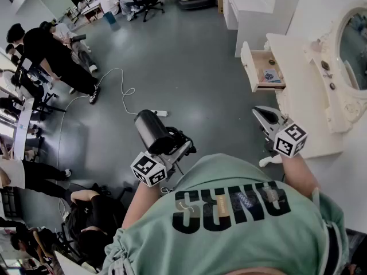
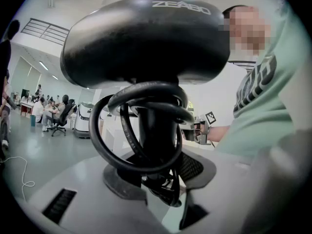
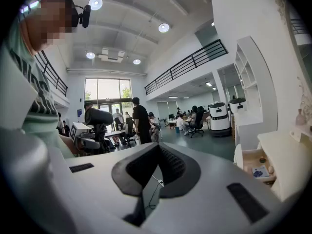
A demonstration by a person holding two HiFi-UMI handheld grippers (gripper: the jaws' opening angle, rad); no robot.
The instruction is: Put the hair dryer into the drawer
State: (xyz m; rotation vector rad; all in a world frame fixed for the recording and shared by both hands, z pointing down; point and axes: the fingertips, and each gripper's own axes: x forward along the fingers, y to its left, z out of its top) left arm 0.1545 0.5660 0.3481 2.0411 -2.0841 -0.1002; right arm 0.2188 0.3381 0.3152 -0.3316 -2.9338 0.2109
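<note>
A black hair dryer point(image 1: 150, 129) stands up from my left gripper point(image 1: 172, 148), which is shut on its handle. In the left gripper view the dryer's body point(image 2: 146, 38) fills the top. Its black cord point(image 2: 105, 145) is looped round the handle between the jaws of the left gripper point(image 2: 156, 174). My right gripper point(image 1: 265, 118) is shut with nothing in it and hangs in front of the white dressing table point(image 1: 298, 67). The table's drawer point(image 1: 248, 67) is pulled open, a small blue item inside. In the right gripper view the drawer point(image 3: 253, 162) lies at the right, beyond the right gripper point(image 3: 156, 167).
An oval mirror point(image 1: 350, 50) stands on the dressing table. A white power strip point(image 1: 161, 113) with its cable lies on the grey floor. Several people point(image 1: 57, 62) and desks are at the left and far end. White cabinets point(image 1: 252, 10) stand beyond the drawer.
</note>
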